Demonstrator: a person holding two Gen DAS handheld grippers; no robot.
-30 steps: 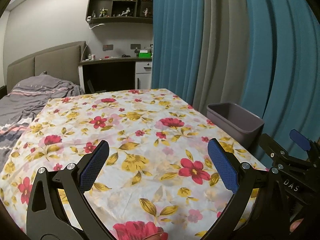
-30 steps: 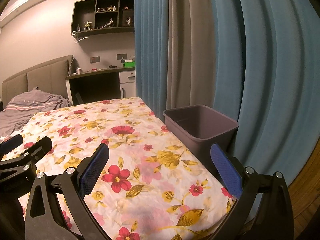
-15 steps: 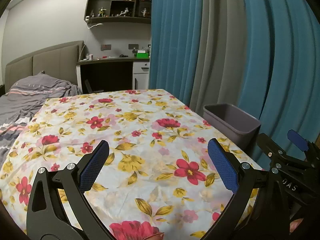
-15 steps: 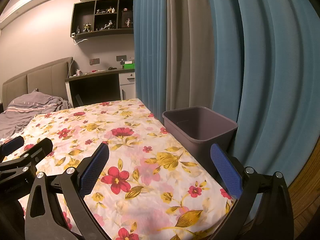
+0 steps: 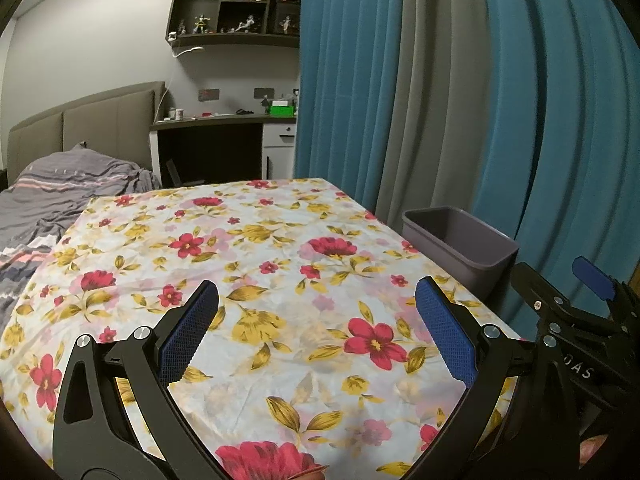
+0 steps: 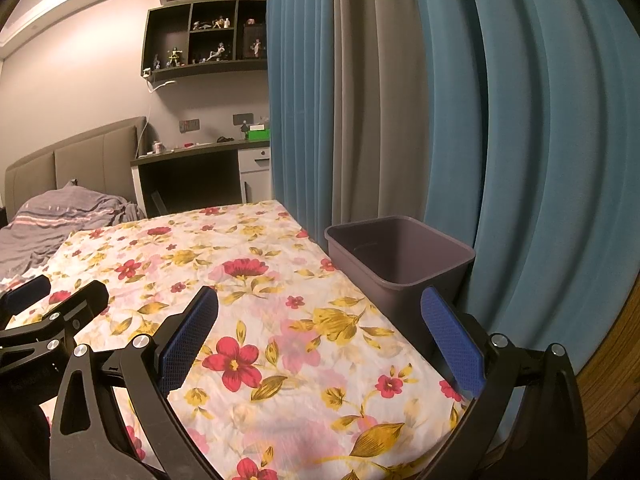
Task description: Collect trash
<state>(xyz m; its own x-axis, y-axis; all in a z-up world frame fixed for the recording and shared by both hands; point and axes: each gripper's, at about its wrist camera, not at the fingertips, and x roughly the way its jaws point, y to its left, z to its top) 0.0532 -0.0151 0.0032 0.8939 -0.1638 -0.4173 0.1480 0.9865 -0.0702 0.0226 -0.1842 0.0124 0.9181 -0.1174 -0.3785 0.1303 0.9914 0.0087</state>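
A grey-purple trash bin point(image 5: 460, 248) stands beside the right edge of a table covered with a floral cloth point(image 5: 256, 256); it also shows in the right wrist view point(image 6: 400, 260), and what I see of its inside is bare. My left gripper point(image 5: 316, 332) is open and empty above the near part of the cloth. My right gripper point(image 6: 320, 336) is open and empty above the cloth's right near corner, close to the bin. No trash item shows on the cloth in either view.
Blue and grey curtains point(image 5: 440, 100) hang right behind the bin. A bed with a grey blanket point(image 5: 60, 196) lies to the left. A dark desk point(image 5: 216, 148) and a wall shelf with figurines point(image 5: 236, 12) stand at the back.
Both grippers have drifted slightly back and up, so the table and bin sit a little lower and farther in view. Both stay open and empty.
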